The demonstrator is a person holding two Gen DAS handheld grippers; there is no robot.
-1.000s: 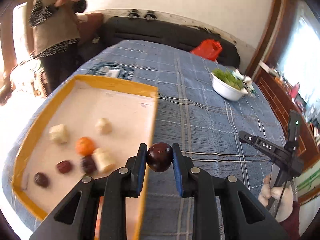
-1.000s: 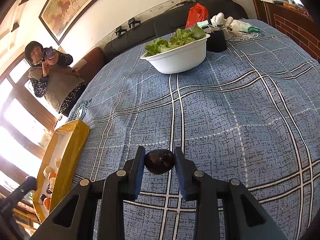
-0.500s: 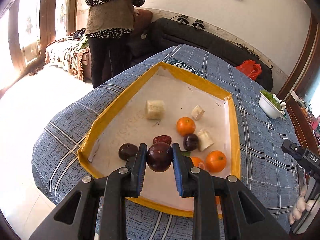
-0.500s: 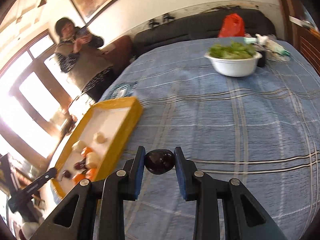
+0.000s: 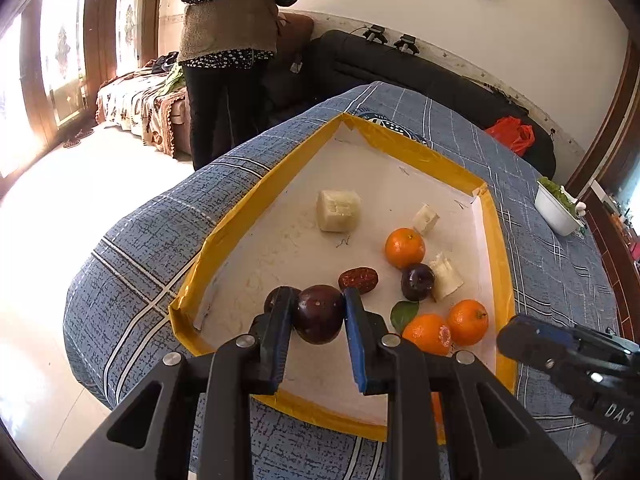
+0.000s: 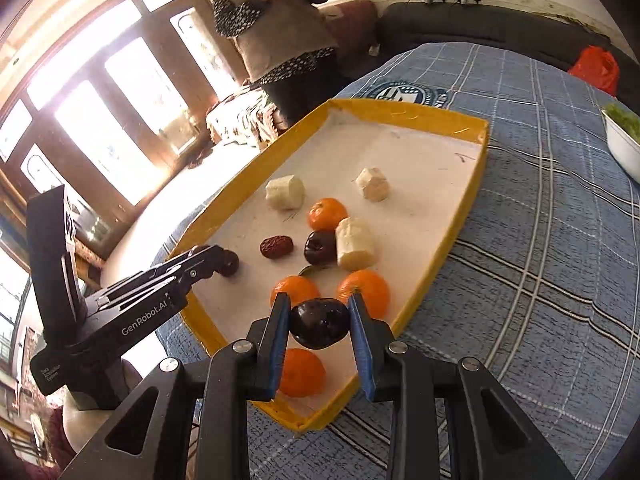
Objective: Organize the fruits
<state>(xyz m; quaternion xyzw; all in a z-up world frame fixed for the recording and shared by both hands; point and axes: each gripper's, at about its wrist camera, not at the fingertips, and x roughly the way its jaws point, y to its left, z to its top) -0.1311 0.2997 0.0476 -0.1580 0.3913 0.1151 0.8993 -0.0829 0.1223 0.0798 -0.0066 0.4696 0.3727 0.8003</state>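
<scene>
Left gripper [image 5: 318,314] clenched on dark plum [image 5: 320,314], held over near-left corner of yellow-rimmed tray [image 5: 256,200], likely for deposit; right gripper [image 6: 319,322] grips second plum [image 6: 319,323] above near tangerines [image 6: 363,290], probably awaiting a free spot

There were four tangerines [image 6: 327,214], four dark plums [image 5: 417,281], three white peeled chunks [image 5: 338,211], one red date [image 5: 358,279] and one green leaf [image 5: 404,314]. Of the plums, one sat clamped in the left gripper [image 5: 318,304], one in the right gripper [image 6: 319,312], and two lay in the single yellow-rimmed tray [image 5: 424,154]. Beyond it were one white bowl of greens [image 5: 558,216], one orange-red plastic bag [image 5: 512,134] and one standing person [image 5: 228,20].
</scene>
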